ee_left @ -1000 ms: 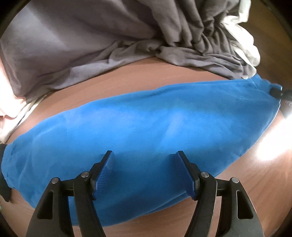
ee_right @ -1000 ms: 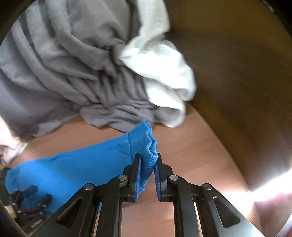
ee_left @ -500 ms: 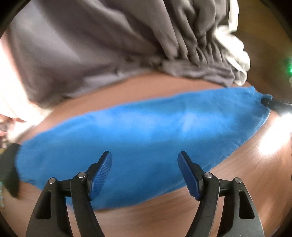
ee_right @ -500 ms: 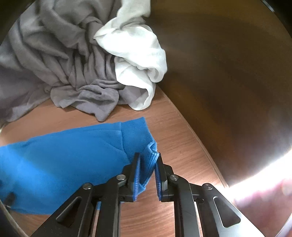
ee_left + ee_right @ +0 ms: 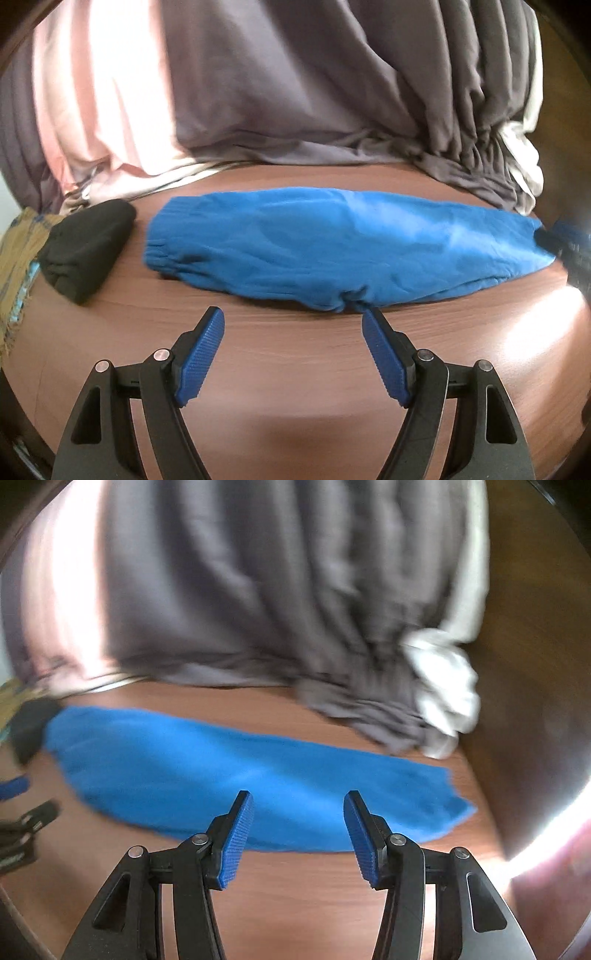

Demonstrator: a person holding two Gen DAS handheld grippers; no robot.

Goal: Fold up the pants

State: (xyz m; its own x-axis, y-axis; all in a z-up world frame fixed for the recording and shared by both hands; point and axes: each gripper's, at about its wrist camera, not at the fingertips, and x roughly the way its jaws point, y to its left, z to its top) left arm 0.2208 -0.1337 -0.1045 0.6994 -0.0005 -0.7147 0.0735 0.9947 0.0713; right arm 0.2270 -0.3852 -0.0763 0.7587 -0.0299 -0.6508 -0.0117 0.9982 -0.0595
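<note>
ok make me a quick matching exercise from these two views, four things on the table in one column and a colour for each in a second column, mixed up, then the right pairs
Things:
1. pants
2. small folded bundle left of the pants
3. big crumpled cloth behind the pants
4. bunched fabric at that cloth's right end

Colours:
A. white
B. black
C. blue
D. grey

Pairs: 1-C, 2-B, 3-D, 4-A
</note>
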